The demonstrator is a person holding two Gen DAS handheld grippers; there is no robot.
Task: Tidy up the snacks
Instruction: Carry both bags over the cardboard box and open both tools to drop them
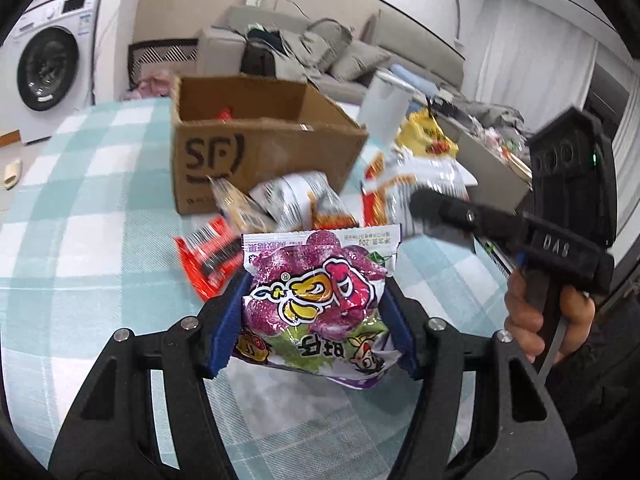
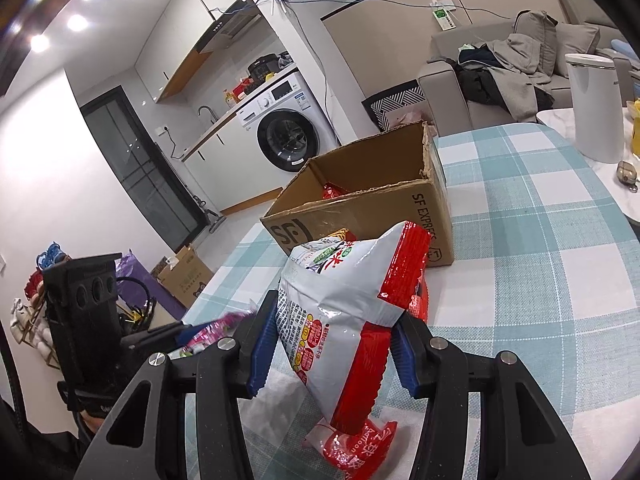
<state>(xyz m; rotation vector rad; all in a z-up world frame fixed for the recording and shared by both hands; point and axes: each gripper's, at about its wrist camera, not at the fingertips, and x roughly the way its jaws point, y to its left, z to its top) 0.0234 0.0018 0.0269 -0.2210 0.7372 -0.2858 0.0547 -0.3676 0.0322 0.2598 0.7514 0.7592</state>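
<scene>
Both grippers carry a load above the checked cloth: the left gripper (image 1: 314,312) has its blue pads pressed against the sides of a purple snack packet (image 1: 316,300), glossy and crinkled with a serrated top seam, lifted off the table (image 1: 80,208). The right gripper (image 2: 332,344) clamps a puffy white-and-red bag (image 2: 344,312), its foil creased where the pads bite in, with a small red-and-white packet (image 2: 352,444) lying flat on the cloth under it. Ahead of both stands the open cardboard box (image 1: 256,148), its top edges rough and torn, flaps gone, a red packet visible inside. Loose packets (image 1: 288,204) lie heaped against the box's near wall, leaving bare cloth to its left. In the right wrist view, open cloth stretches right of the box toward a white cylindrical container (image 2: 596,108) at the table's far edge.
</scene>
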